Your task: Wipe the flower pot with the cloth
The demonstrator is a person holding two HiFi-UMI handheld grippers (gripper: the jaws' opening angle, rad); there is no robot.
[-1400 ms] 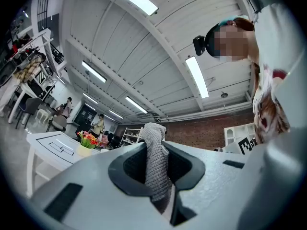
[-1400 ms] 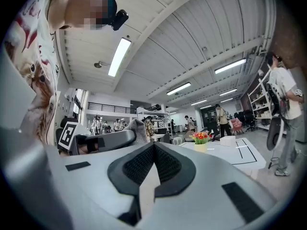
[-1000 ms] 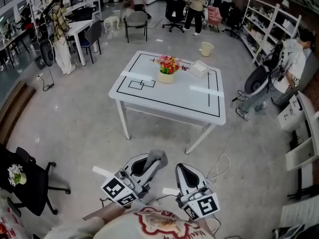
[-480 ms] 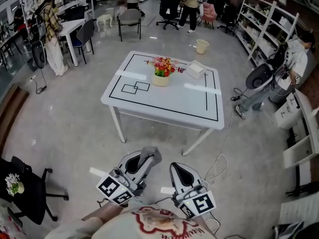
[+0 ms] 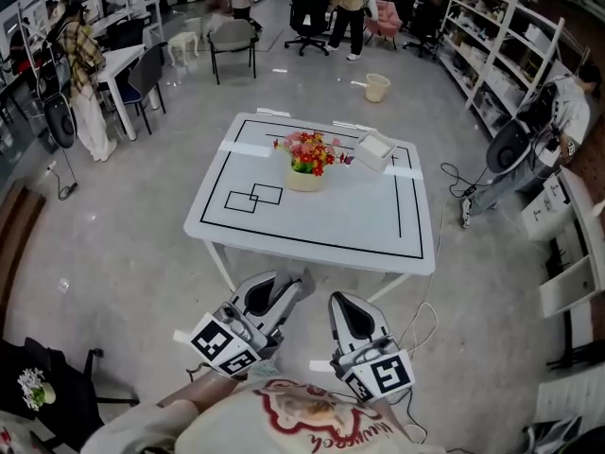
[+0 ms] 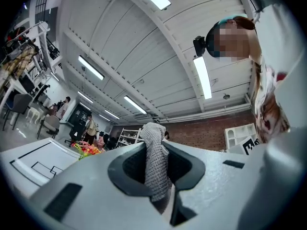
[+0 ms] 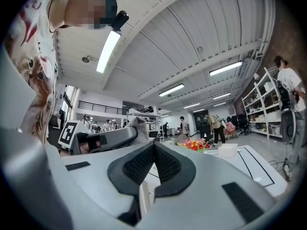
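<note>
Room: grey polished floor [image 5: 113, 244]; white shelving [image 5: 515, 50] along the right wall; desks and office chairs at the far end

Table [image 5: 321, 220]: white, four-legged, alone in mid-floor; a black border line runs round its top; two small overlapping rectangles [image 5: 253, 197] are drawn toward its left edge

Bystanders: one in a plaid shirt [image 5: 80, 78] by the desks at far left; one in pale grey [image 5: 558, 121] beside the shelving at right; others at the far end, too small to detail

Bucket [image 5: 377, 87]: cream, on the floor beyond the table's far right corner, well apart from it

Left gripper [image 5: 286, 289]: held in front of the operator, just short of the table's near edge, not touching it; its fingers pinch the cloth between them; marker cube [image 5: 224, 343] at its rear

Right gripper [image 5: 344, 307]: beside the left gripper, on the same side of the table; fingers pressed together with nothing between them, seen plainly in the right gripper view [image 7: 153, 150]

Flower pot [image 5: 304, 180]: cream, upright, near the middle of the table's far edge, filled with red, yellow and pink flowers [image 5: 307, 151]; well apart from both grippers

Box [image 5: 374, 149]: white, near the table's far right corner, just right of the flowers

Cloth [image 6: 154, 162]: grey, knitted texture, bunched; its top sticks up past the left gripper's fingertips
</note>
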